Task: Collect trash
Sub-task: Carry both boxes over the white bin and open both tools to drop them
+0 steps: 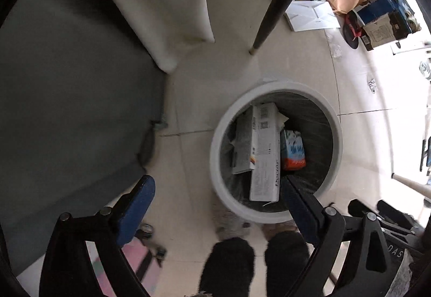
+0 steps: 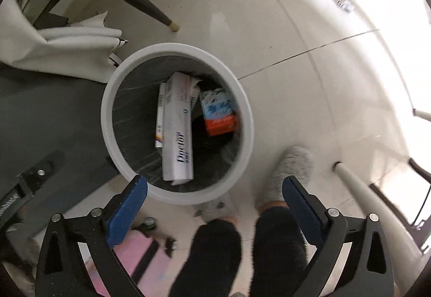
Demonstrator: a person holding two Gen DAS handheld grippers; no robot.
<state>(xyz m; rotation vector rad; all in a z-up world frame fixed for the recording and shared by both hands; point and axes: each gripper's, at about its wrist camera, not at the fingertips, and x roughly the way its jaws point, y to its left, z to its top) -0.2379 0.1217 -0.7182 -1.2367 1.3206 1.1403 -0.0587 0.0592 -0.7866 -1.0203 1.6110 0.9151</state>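
Observation:
A round white trash bin [image 1: 215,151] [image 2: 107,119] with a dark liner stands on the tiled floor. Inside lie a long white box [image 1: 265,151] [image 2: 177,135], a flatter white carton [image 1: 242,146] [image 2: 160,116] beside it, and a blue-and-orange packet [image 1: 293,150] [image 2: 219,114]. My left gripper [image 1: 218,189] hangs open above the bin's near-left rim, its right finger over the opening, nothing between the blue pads. My right gripper [image 2: 214,190] is open too, above the bin's near rim, holding nothing.
A person's dark trouser legs [image 2: 237,254] and grey slippers [image 2: 289,173] stand just before the bin. A grey surface [image 1: 67,97] with white cloth [image 1: 156,6] lies left, a dark chair leg [image 1: 272,9] behind. Boxes [image 1: 382,19] clutter the far right. A pink item [image 2: 134,256] lies below.

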